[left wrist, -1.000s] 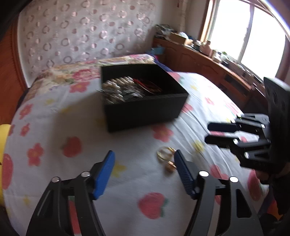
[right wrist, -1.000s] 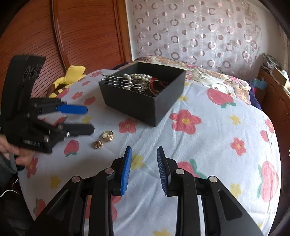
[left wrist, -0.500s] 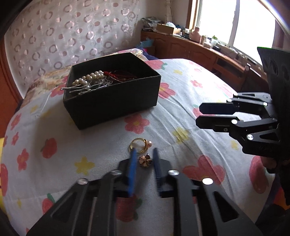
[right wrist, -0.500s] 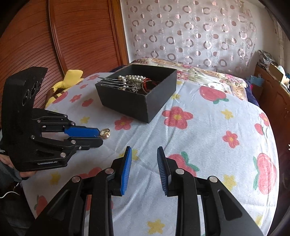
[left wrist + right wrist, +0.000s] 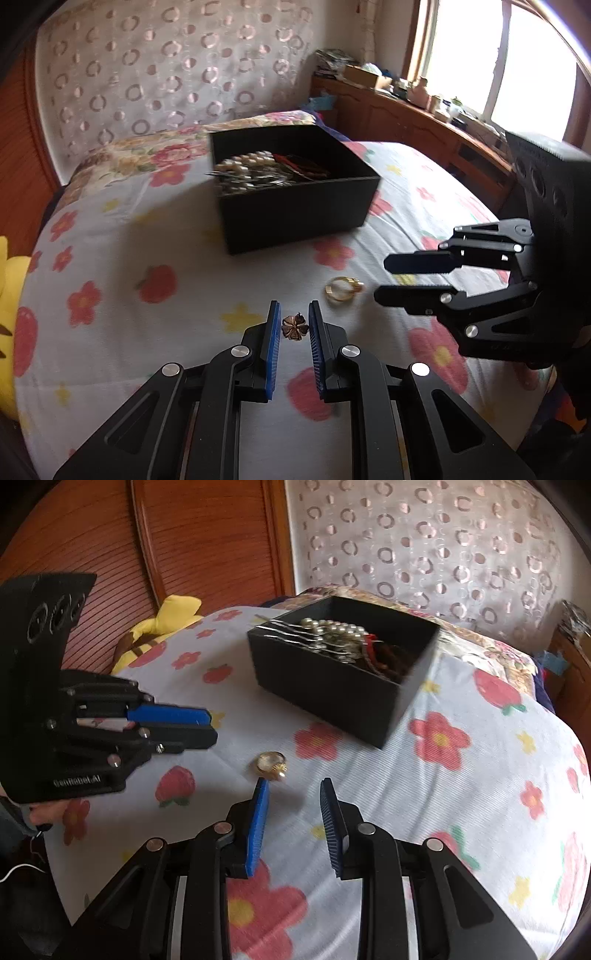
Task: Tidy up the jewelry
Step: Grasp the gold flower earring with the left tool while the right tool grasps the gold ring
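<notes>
My left gripper is shut on a small bronze flower-shaped earring, held above the bed; it also shows in the right wrist view. A gold ring lies on the floral bedsheet, also seen in the right wrist view. My right gripper is open, just in front of the ring; it shows in the left wrist view. A black box holding pearls and red jewelry stands further back, also in the right wrist view.
The floral bedsheet covers the bed. A yellow plush toy lies at the left edge by the wooden headboard. A wooden cabinet with clutter runs under the window at the right.
My left gripper closed on the flower earring and lifted it off the sheet. My right gripper opened wider and moved toward the ring.
</notes>
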Demonstrator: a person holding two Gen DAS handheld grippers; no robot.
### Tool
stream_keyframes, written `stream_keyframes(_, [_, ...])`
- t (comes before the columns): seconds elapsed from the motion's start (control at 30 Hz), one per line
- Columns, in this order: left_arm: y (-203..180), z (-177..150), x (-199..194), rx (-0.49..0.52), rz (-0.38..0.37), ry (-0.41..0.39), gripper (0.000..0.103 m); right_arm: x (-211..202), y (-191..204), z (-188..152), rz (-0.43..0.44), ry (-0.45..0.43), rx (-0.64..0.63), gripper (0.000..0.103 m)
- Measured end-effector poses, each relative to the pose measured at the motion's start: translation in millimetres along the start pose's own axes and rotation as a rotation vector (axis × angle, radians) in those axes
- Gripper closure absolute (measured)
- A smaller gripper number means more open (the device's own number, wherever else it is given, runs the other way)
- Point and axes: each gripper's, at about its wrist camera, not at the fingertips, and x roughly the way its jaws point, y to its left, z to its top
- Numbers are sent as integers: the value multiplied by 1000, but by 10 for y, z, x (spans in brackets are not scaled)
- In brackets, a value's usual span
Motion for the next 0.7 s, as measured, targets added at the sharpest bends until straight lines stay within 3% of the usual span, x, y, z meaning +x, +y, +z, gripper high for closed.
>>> stream_keyframes(0.1, [85,-8,-40,-16,14,-8,89,83,63,49,10,19,-19,64])
stream_keyframes(0.33, [189,-16,-83,-47,27,-25,89,172,186,115,-34,42,-100,62])
stream_keyframes(0.4, [207,-12,-80,-51,27,-27,89,180,199,123,-32,44,-106,66])
stream_keyframes(0.47, [231,-20,-88,-52,28,-27,89,170,204,126,-21,43,-113,82])
stream_keyframes(0.7, [225,54,-154,-44,22,-49,89,66,122,150,-2,17,-88,82])
